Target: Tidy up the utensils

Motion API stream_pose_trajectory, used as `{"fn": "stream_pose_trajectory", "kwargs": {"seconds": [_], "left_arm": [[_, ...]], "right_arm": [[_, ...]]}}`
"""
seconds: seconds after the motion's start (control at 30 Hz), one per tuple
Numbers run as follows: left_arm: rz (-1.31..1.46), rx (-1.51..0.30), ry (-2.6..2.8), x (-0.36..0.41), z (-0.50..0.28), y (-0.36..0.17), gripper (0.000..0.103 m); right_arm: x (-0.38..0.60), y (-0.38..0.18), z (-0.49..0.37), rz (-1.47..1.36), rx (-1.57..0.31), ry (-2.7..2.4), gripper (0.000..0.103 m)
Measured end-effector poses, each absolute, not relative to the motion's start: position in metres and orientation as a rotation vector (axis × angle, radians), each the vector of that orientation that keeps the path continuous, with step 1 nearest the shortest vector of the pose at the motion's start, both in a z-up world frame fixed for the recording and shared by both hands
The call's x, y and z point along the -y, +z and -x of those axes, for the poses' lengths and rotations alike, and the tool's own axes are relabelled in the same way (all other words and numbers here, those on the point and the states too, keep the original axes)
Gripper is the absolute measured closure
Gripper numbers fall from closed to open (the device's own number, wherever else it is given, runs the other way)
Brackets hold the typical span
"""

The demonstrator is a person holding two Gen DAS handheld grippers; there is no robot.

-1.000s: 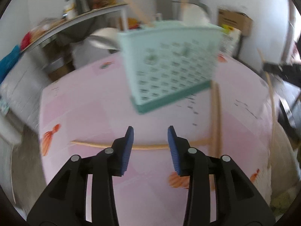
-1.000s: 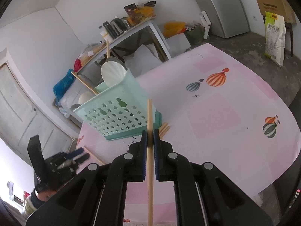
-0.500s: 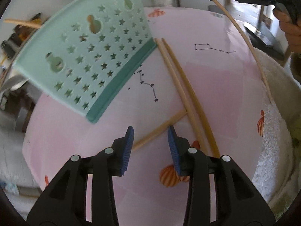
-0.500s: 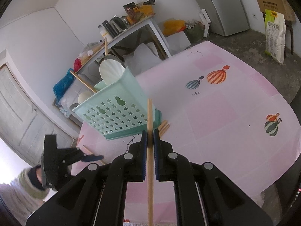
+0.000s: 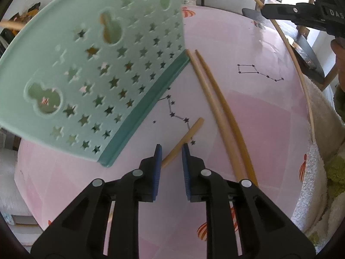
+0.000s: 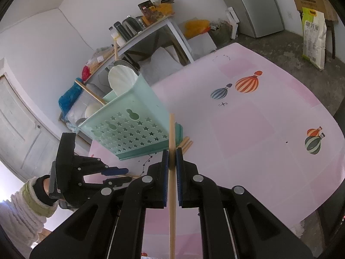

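A mint green utensil basket [image 5: 90, 73] [image 6: 131, 127] with star holes stands on the pink table [image 6: 258, 129] and holds a white ladle [image 6: 120, 82] and a wooden stick. My left gripper [image 5: 171, 151] is open, its jaws on either side of a wooden chopstick [image 5: 183, 141] lying on the table. Two more chopsticks [image 5: 217, 112] lie side by side to its right, their far ends at the basket's base. My right gripper [image 6: 171, 157] is shut on a chopstick [image 6: 171, 133] and holds it above the table, in front of the basket. The left gripper [image 6: 116, 172] also shows in the right wrist view.
A white side table [image 6: 151, 28] with bottles and a kettle stands behind the pink table. A fridge [image 6: 258, 6], a cardboard box and a rice bag [image 6: 312, 36] stand at the back right. A towel [image 5: 319, 172] lies at the table's right edge.
My left gripper has swung down towards the table and closed in on the single chopstick, now between its jaws. The right gripper has stayed put with its chopstick.
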State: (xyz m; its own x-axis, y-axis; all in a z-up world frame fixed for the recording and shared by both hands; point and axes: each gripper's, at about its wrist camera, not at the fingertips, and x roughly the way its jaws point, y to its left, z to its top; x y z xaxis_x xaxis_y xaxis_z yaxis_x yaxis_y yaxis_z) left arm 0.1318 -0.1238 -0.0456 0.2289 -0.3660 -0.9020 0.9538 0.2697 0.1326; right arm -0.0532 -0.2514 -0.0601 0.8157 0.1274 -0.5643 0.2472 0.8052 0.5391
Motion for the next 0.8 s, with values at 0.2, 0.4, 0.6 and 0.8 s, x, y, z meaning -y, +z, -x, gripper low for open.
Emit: {"fn": "stream_pose_trajectory", "kwargs": {"seconds": [0.2,0.4,0.6,0.8], "left_arm": [[-0.986,-0.736,-1.054,0.137,-0.1,-0.048,0.099],[-0.913,-0.625,-1.026,0.133,-0.084,-0.02,0.099],[-0.752,-0.491,-0.941,0.118,-0.081,0.038,0.099],[-0.421,-0.381,-0.84,0.09,-0.089,0.105,0.099]], "right_arm": [[0.25,-0.059,0.056,-0.642,-0.618,-0.071,0.096],[0.251,-0.056,0.06,-0.64,-0.607,-0.075,0.096],[0.252,-0.054,0.063,-0.642,-0.595,-0.073,0.096],[0.25,-0.053,0.064,-0.636,-0.594,-0.069,0.096]]}}
